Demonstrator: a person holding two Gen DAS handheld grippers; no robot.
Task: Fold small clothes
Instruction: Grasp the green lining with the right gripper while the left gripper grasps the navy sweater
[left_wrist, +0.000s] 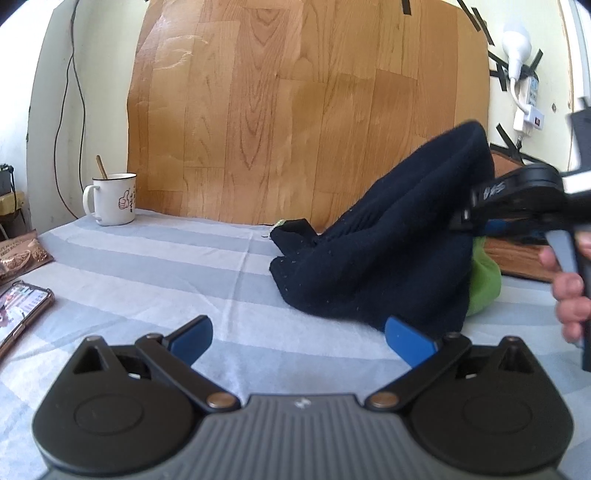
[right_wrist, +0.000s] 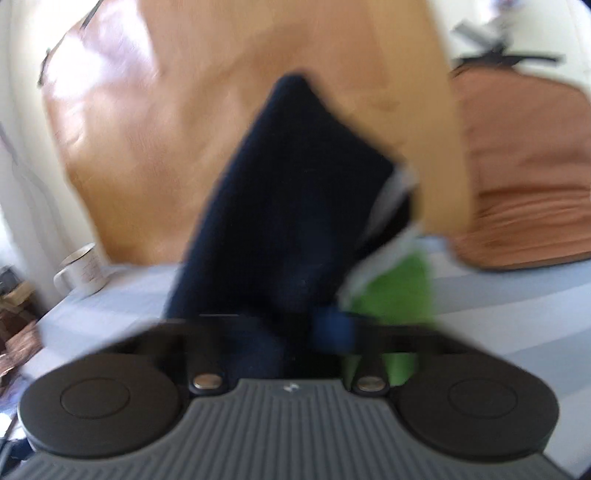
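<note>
left wrist view
- left gripper (left_wrist: 298, 341): jaws spread wide, nothing between the blue pads, hovering low over the striped sheet (left_wrist: 147, 266)
- navy garment (left_wrist: 373, 258): bunched, one end lifted off the sheet toward the right, the rest trailing on the cloth; no flat panel, no crease visible
- right gripper (left_wrist: 467, 218): clamped on the raised edge of the navy garment, person's hand (left_wrist: 569, 295) on the handle
- green garment (left_wrist: 484, 288): lumped under and behind the navy one, touching it, unfolded
- clutter: mug (left_wrist: 112, 199) with a stick in it at far left, phone (left_wrist: 22, 314) and snack bag (left_wrist: 22, 254) at left edge, all well apart from the clothes

right wrist view (heavy motion blur)
- right gripper (right_wrist: 291, 328): jaws drawn together, navy garment (right_wrist: 295, 206) pinched between them and standing up in front of the lens
- green garment (right_wrist: 395, 291): just right of the navy one, on the sheet
- mug (right_wrist: 83, 273): far left, untouched

progress
- done: navy piece picked up at one edge, being separated from the pile
- left: judging by the layout, essentially everything. Spread navy flat, fold, then same for green
- stage: early, no finished fold anywhere in view
</note>
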